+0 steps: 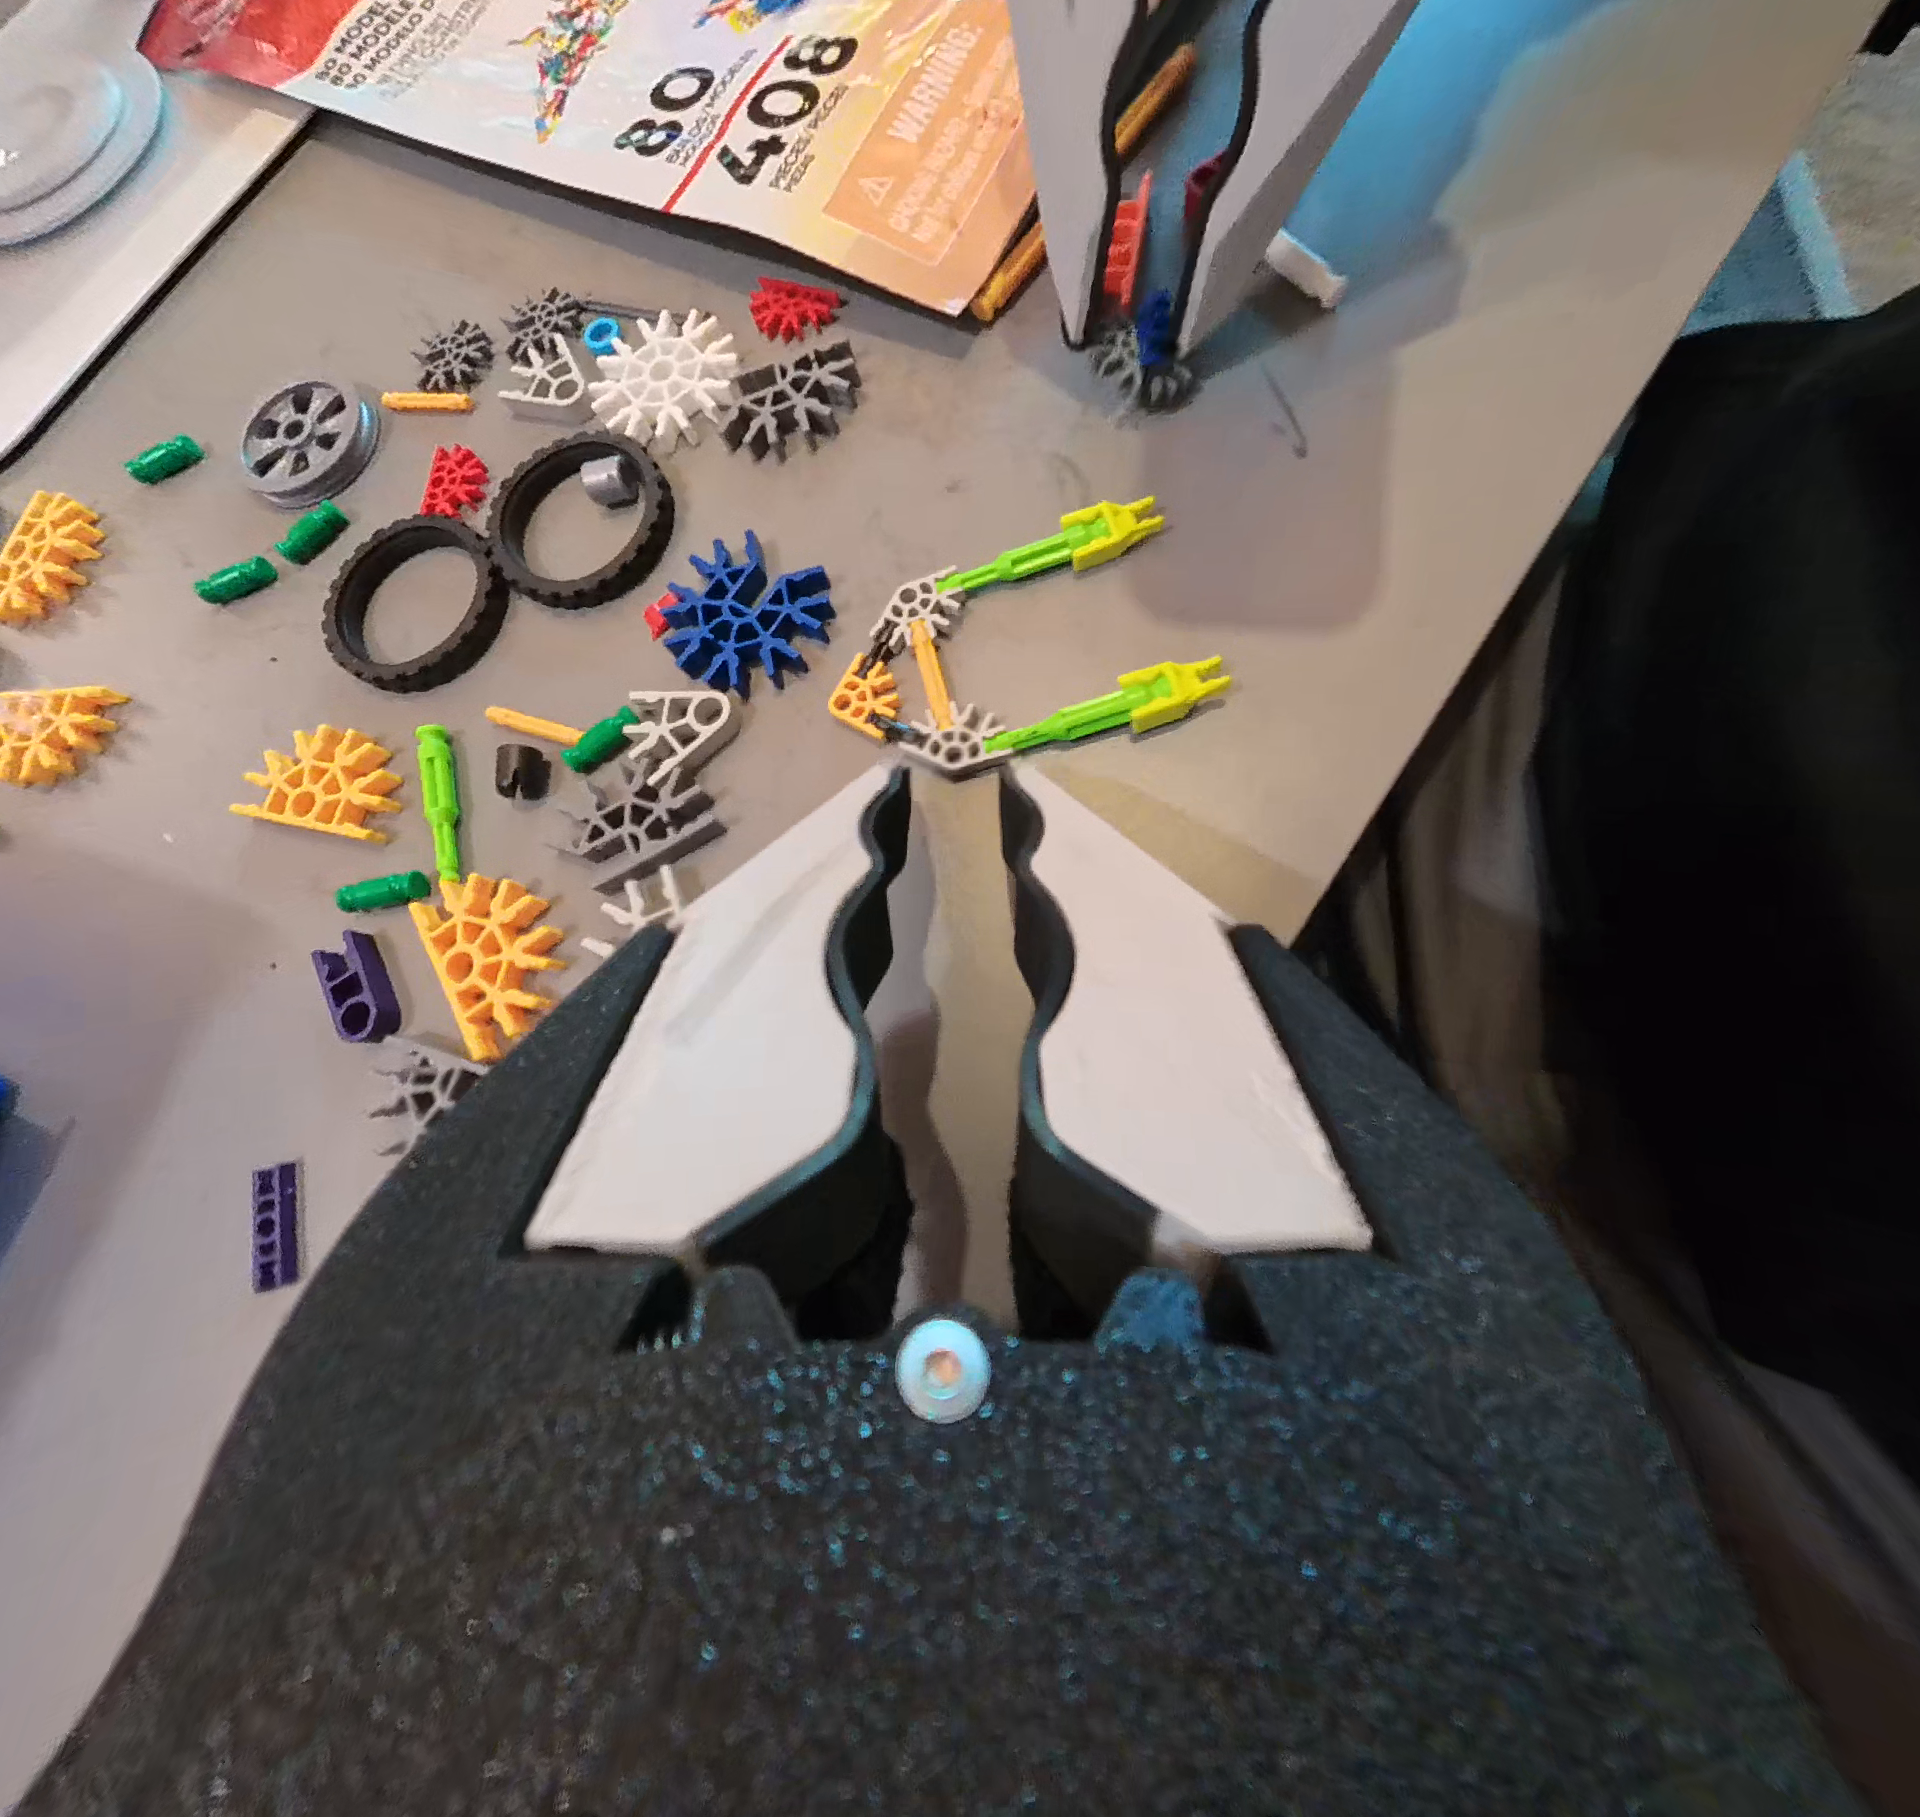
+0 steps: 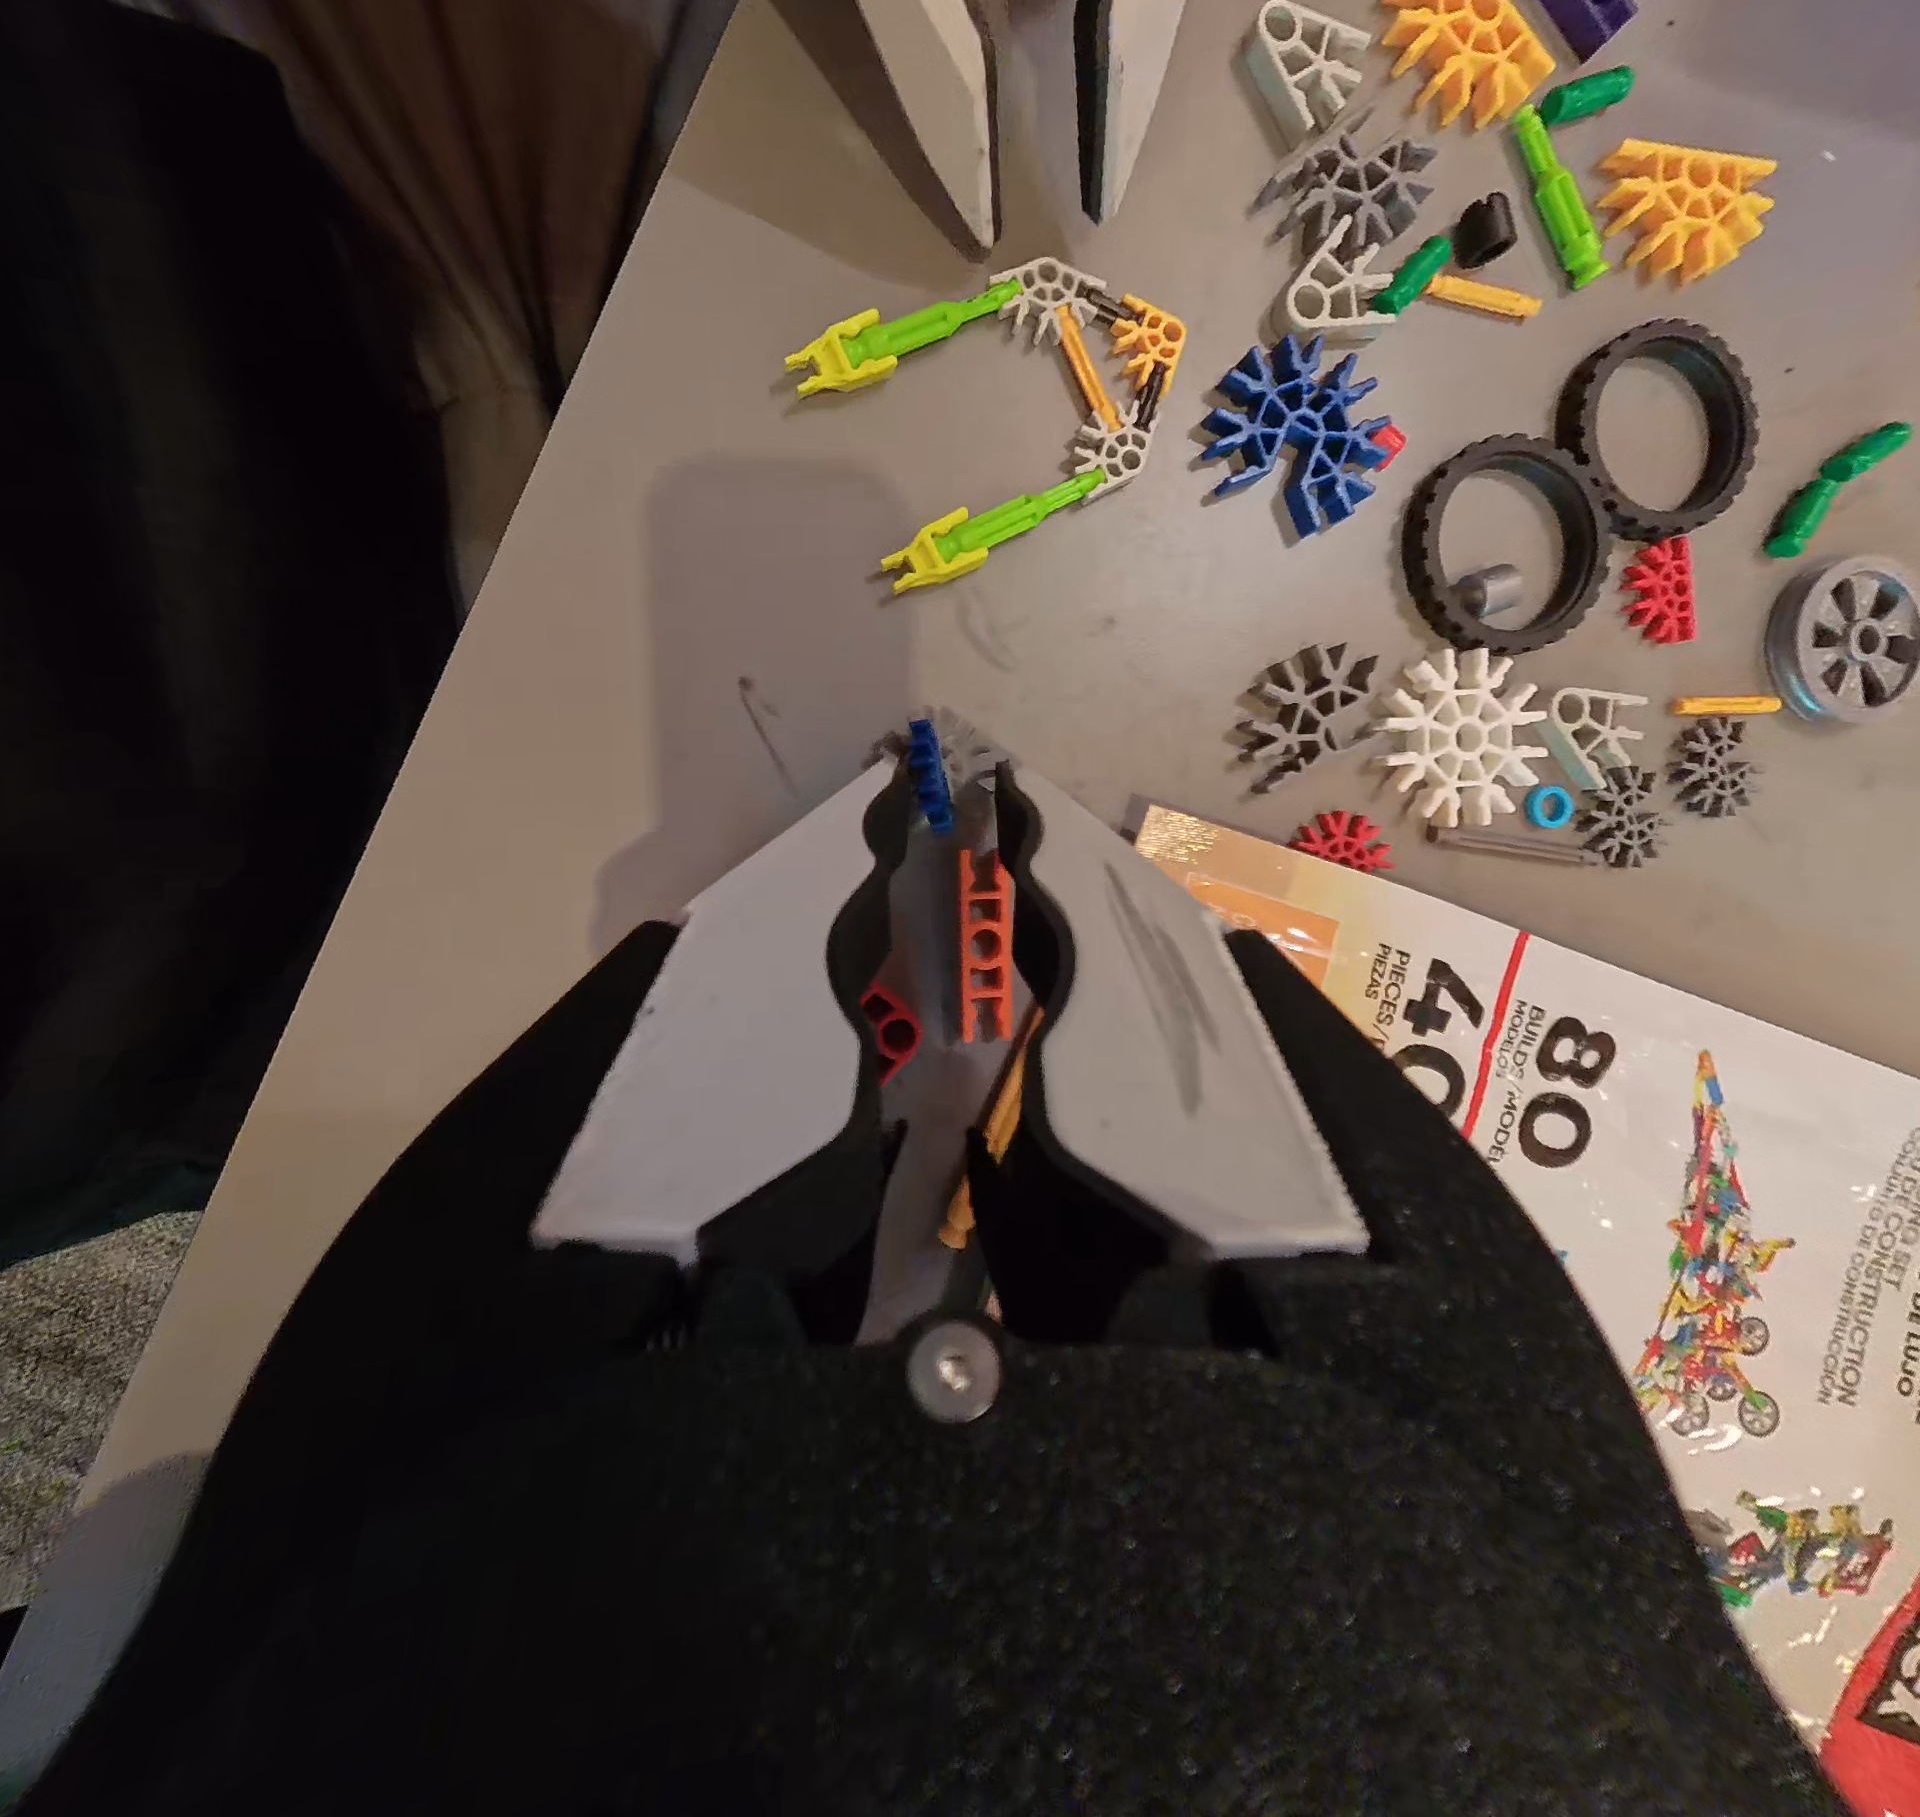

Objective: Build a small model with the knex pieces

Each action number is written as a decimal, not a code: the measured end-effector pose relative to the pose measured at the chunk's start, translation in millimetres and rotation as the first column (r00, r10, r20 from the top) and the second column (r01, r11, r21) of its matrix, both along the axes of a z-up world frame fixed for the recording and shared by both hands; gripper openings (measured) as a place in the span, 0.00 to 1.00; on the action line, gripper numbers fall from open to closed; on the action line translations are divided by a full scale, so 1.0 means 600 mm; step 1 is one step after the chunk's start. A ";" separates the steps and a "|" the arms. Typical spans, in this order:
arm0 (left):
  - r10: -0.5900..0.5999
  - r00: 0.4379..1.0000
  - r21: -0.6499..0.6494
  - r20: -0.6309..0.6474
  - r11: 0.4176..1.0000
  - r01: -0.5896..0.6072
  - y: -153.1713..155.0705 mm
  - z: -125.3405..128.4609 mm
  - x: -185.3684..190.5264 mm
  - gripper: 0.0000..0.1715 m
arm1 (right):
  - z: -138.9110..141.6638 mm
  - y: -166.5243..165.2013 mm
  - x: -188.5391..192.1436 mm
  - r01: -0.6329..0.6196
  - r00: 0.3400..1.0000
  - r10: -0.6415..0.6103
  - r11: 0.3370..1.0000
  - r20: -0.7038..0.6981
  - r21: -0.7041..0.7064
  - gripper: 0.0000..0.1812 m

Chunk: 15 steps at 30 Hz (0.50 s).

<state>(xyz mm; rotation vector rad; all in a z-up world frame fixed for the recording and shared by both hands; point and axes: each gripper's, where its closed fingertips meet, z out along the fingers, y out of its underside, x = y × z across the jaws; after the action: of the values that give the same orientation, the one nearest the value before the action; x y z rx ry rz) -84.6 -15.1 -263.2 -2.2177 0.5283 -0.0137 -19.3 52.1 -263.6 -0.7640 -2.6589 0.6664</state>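
Tongs on the left (image 1: 951, 780) stand slightly apart with nothing between them, their tips just short of a grey connector (image 1: 951, 747). It forms one corner of a small built frame (image 1: 914, 666): two grey connectors and an orange one joined by yellow and black rods. Two lime-green rods tipped with yellow clips stick out toward the edge of the worktop (image 1: 1299, 572).

The right tongs (image 2: 945, 780) are pinched on a blue connector (image 2: 928, 770) mated with a grey toothed piece, tips down on the worktop and well apart from the frame. An orange ladder-like piece (image 2: 984, 946), a dark red piece and a yellow rod show in the gap between the fingers. I cannot tell whether they are held or lie beneath.

Unjoined parts lie beyond the frame: a blue snowflake connector (image 1: 748, 614), two black tyres (image 1: 416, 604), a grey wheel hub (image 1: 307, 442), a white round connector (image 1: 665, 377), yellow fan connectors and short green rods. Printed packaging (image 1: 727, 84) lies at the far side.
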 end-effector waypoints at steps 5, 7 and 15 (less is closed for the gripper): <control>-0.018 1.000 -0.015 -0.007 1.000 0.017 0.002 -0.003 0.002 0.11 | 0.006 -0.002 -0.006 0.004 1.000 -0.004 1.000 -0.030 -0.015 0.08; -0.028 0.999 -0.030 -0.017 0.999 0.027 0.001 -0.008 0.010 0.11 | 0.005 -0.002 -0.008 0.001 0.999 -0.002 1.000 -0.042 -0.014 0.08; -0.041 0.996 -0.053 -0.084 0.998 0.036 -0.003 -0.007 0.045 0.11 | 0.000 -0.001 -0.010 0.009 0.997 -0.012 0.999 -0.077 -0.039 0.08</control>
<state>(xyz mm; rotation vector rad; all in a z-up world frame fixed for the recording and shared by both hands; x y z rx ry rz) -57.5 -17.2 -267.3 -2.2661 0.6240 0.0482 -25.2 51.3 -263.6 -0.7469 -2.5779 0.7316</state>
